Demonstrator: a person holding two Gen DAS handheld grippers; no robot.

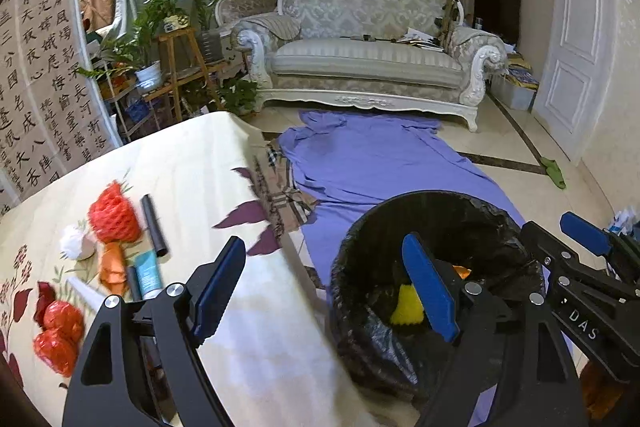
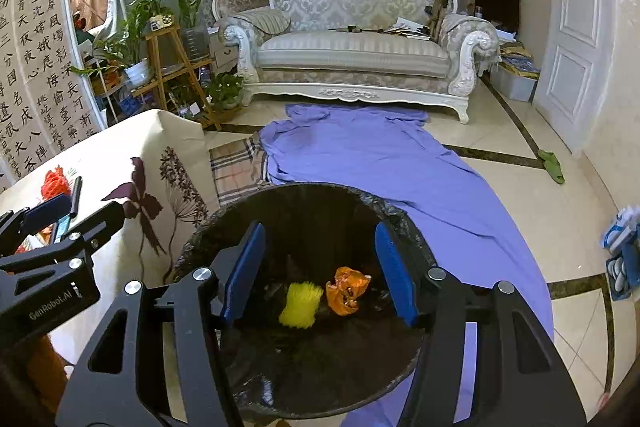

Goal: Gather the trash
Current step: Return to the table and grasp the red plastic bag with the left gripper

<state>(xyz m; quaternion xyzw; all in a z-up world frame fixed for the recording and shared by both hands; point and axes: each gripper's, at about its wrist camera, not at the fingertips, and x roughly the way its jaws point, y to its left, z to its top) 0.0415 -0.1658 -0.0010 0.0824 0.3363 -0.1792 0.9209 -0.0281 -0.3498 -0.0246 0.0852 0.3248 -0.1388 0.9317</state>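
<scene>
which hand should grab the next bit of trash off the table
Left, probably. Its tongs are open and empty beside the table, where the red net and black tube lie. The right tongs, also open and empty, hang over the bin, farther from the table.

A lived-in home sitting room.

An ornate white carved sofa [image 2: 356, 39] stands at the far wall, potted plants [image 2: 136, 27] crowd a wooden stand [image 2: 172, 67], calligraphy sheets [image 2: 36, 67] hang at the left, a purple cloth [image 2: 380, 163] lies over the tiled floor [image 2: 560, 227], and a panelled white door [image 2: 576, 39] stands at the right.
</scene>
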